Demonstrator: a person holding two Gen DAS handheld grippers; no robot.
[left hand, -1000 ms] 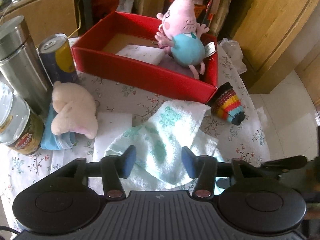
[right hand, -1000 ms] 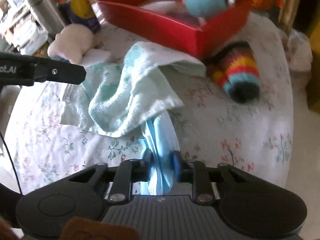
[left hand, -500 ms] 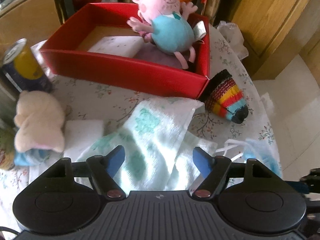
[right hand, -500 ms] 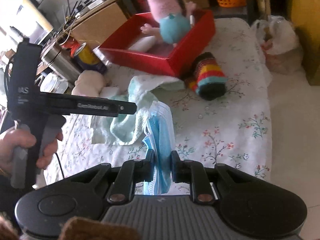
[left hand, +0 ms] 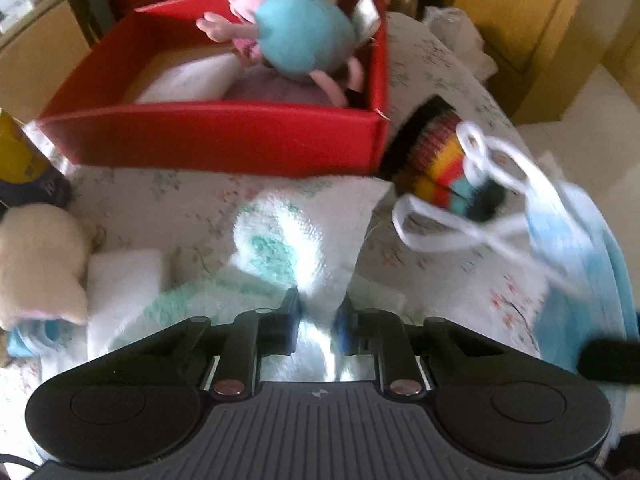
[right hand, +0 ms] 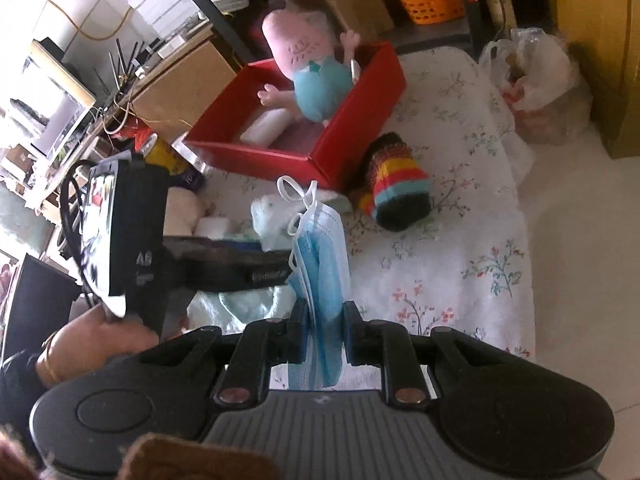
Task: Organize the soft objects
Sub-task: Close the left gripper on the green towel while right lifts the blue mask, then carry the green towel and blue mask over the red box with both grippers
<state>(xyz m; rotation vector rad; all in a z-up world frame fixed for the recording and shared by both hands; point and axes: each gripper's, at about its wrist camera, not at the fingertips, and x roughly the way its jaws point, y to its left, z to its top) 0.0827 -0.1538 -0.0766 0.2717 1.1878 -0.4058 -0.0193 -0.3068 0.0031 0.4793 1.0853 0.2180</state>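
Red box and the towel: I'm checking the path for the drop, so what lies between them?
In the left wrist view, only bare floral tablecloth separates the towel from the red box.

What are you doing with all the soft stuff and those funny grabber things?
Someone is tidying soft things into the red box. The right gripper has its jaws pinched on some blue face masks, held up over the flowery tablecloth. The left gripper is squeezing the white and green towel. A pig toy sits in the box already, and a striped knitted hat waits beside it.
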